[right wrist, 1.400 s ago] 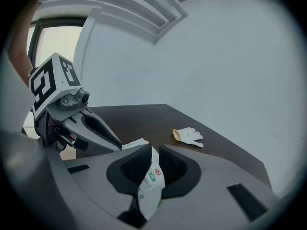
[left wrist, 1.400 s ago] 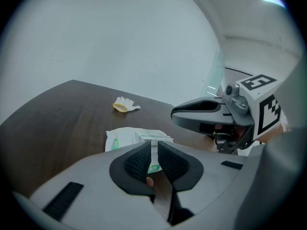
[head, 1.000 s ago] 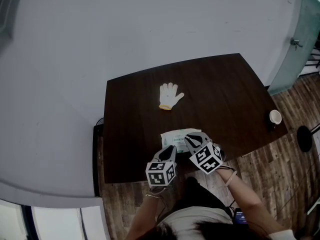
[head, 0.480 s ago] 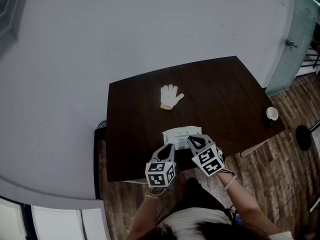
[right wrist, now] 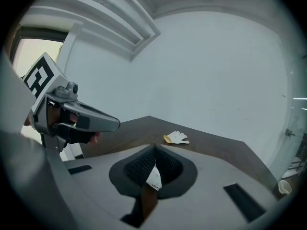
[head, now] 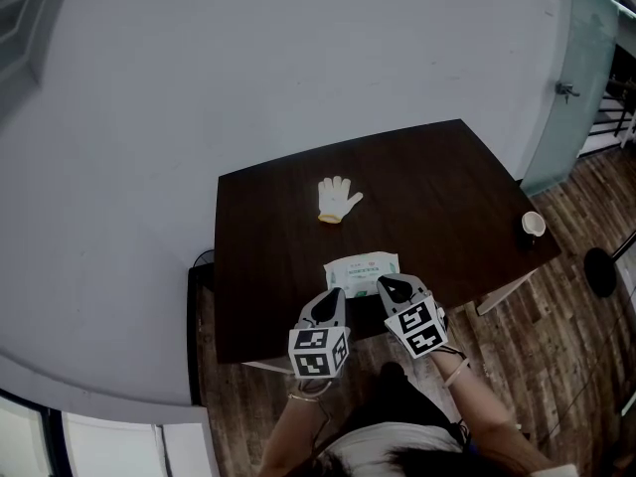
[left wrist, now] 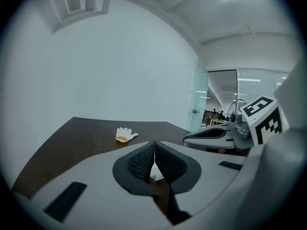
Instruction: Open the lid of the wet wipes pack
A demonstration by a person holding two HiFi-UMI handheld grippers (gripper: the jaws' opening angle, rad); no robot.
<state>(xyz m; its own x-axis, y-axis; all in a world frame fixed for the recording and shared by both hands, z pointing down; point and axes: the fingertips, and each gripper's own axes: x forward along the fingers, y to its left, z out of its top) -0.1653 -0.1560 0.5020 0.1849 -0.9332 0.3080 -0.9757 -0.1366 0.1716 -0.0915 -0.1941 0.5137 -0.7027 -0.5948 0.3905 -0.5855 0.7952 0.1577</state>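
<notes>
The wet wipes pack (head: 363,268), white with green print, lies flat near the front edge of the dark table (head: 437,182). Both grippers hover just behind its near edge, apart from it. My left gripper (head: 333,300) is shut, its pads meeting with nothing between them (left wrist: 154,143). A sliver of the pack (left wrist: 153,178) shows below its pads. My right gripper (head: 390,285) is shut too (right wrist: 154,150), and a corner of the pack (right wrist: 153,178) shows through the gap under its pads, not held. Each gripper shows in the other's view: right (left wrist: 211,135), left (right wrist: 81,120).
A white work glove (head: 336,198) lies toward the far side of the table, also seen as the glove (left wrist: 124,134) and the glove (right wrist: 176,138). A small white cup (head: 534,225) stands at the right edge. A grey wall is behind and a glass door to the right.
Both grippers have drawn back toward the person and risen a little; the right one no longer overlaps the pack's near edge. The pack and glove lie as before.
</notes>
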